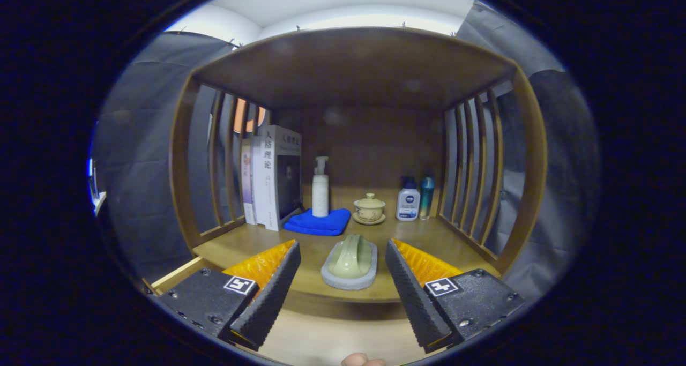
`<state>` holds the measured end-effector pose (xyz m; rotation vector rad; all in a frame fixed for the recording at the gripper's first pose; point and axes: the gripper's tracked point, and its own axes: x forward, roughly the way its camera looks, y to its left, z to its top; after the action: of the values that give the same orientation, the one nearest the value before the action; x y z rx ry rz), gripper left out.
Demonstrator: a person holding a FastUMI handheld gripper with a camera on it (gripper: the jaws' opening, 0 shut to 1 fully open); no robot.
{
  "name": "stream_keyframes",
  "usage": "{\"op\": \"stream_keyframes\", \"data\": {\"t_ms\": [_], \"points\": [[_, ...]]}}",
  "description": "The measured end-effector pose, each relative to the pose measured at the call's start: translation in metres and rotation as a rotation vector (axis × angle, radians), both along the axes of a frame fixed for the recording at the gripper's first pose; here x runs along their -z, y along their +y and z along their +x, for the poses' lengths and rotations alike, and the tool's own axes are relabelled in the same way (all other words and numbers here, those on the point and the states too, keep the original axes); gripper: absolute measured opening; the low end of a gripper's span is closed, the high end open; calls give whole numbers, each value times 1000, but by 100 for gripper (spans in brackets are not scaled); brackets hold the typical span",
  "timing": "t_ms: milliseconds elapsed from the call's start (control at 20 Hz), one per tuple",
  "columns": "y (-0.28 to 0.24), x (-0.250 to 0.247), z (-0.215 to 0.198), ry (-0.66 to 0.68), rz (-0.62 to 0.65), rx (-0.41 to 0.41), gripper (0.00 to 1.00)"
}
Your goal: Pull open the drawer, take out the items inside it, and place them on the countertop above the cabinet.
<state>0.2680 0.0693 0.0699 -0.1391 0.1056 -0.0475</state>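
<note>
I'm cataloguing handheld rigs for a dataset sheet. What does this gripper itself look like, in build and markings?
The gripper has two wedge-shaped fingers with finely ribbed inner faces. Each sits on a dark, textured block fixed with small screws, and each block carries a square black-and-white marker. A ridged panel runs along the top of each finger. The fingers stand open, apart from the pale green item on its grey pad ahead.

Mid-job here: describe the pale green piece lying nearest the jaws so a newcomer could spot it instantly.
Start at the wooden cabinet's countertop, under its slatted shelf frame. At its front edge, between the open jaws of the gripper, lies a pale green ceramic piece on a grey oval pad. Unlike the lidded tea cup and bottles further back, it lies low, alone at the front.
</note>
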Motion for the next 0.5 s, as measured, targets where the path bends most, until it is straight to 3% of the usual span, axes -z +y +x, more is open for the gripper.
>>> {"op": "stream_keyframes", "data": {"t_ms": [300, 500], "points": [[13, 30, -91, -72, -37, 15, 100], [21, 71, -131, -61, 70, 19, 100]]}}
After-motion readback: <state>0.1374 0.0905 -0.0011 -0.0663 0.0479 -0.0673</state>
